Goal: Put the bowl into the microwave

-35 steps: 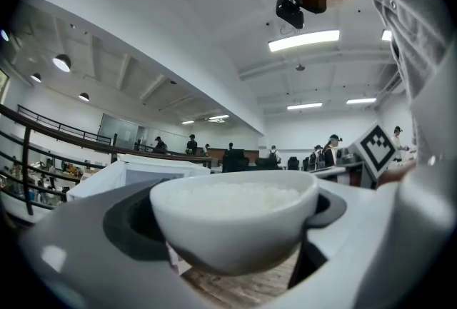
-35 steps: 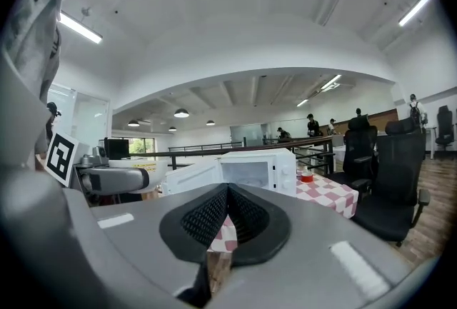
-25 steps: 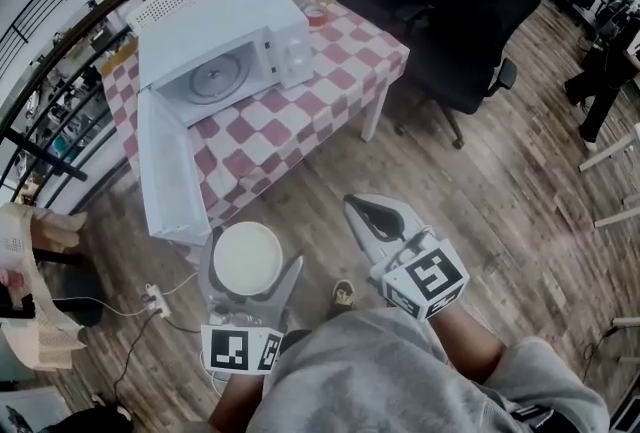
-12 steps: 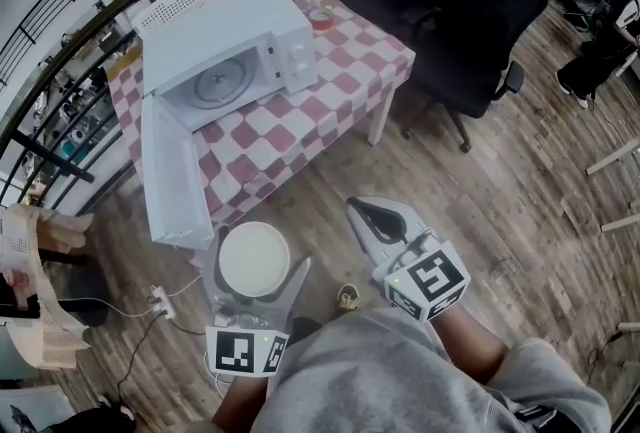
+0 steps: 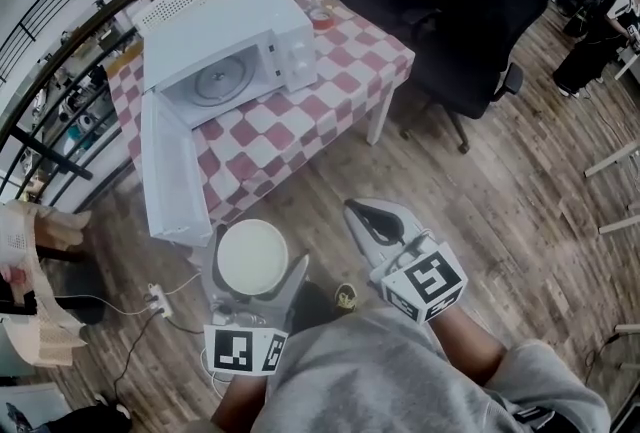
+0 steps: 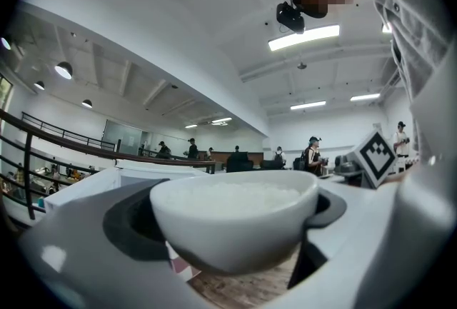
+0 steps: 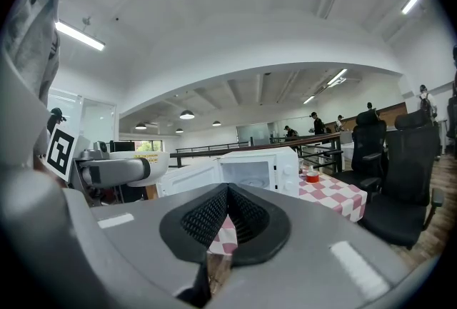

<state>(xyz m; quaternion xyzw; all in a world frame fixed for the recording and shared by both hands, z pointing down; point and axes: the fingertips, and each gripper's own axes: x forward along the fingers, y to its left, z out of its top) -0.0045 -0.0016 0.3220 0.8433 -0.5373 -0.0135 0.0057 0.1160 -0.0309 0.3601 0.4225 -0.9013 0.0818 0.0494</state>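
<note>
Left claw (image 5: 255, 263) in the head view is clamped on the bowl (image 5: 250, 254), over the floor just short of the desk (image 5: 345, 61) with the open microwave (image 5: 225, 46). Right claw (image 5: 364, 213) is beside it. Left gripper view: bowl (image 6: 232, 218) wedged between both jaws. Right gripper view: jaws pressed together, microwave (image 7: 258, 172) ahead.

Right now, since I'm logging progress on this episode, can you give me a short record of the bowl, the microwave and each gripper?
bowl: white, over the wooden floor, short of the table
left gripper: jaws closed on the bowl's sides
right gripper: jaws together, nothing between them
microwave: on the checked table, door swung open
turntable: bare
task state: bowl not yet inside
</note>
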